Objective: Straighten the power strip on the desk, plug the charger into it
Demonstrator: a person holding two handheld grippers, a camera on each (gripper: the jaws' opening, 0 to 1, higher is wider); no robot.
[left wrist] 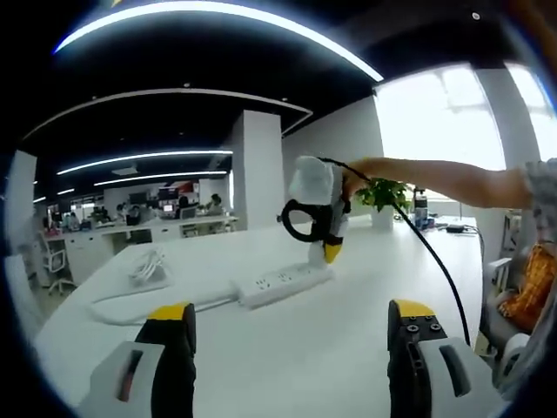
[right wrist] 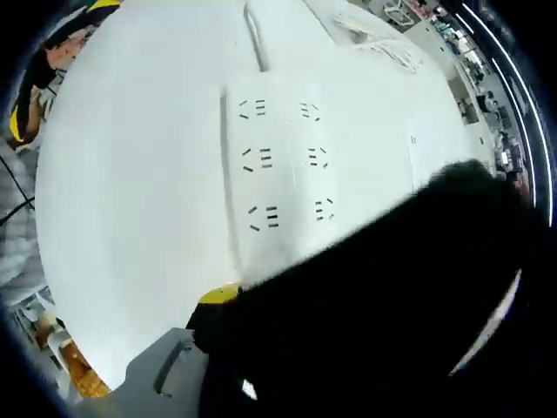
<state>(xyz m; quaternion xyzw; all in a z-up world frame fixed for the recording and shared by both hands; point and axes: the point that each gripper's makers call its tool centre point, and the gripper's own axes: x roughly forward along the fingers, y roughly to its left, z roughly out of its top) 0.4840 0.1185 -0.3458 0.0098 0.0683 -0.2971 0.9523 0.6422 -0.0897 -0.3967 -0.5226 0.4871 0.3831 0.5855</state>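
My left gripper (left wrist: 291, 326) hangs wide open, empty, above the desk (left wrist: 348, 305). My right gripper (left wrist: 329, 248) grasps the black charger (right wrist: 418, 296) over the power strip (right wrist: 283, 174).

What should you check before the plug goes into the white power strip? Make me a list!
1. Power strip lies flat on the desk: ok.
2. Sockets face up and uncovered: ok, rows of slots show in the right gripper view.
3. Right gripper is above the strip's end: ok.
4. Right gripper holds the black charger: ok, a large dark shape fills the space at its jaws.
5. Prongs line up with a socket: cannot tell, the charger hides them.
6. Left gripper open and clear of the strip: ok.
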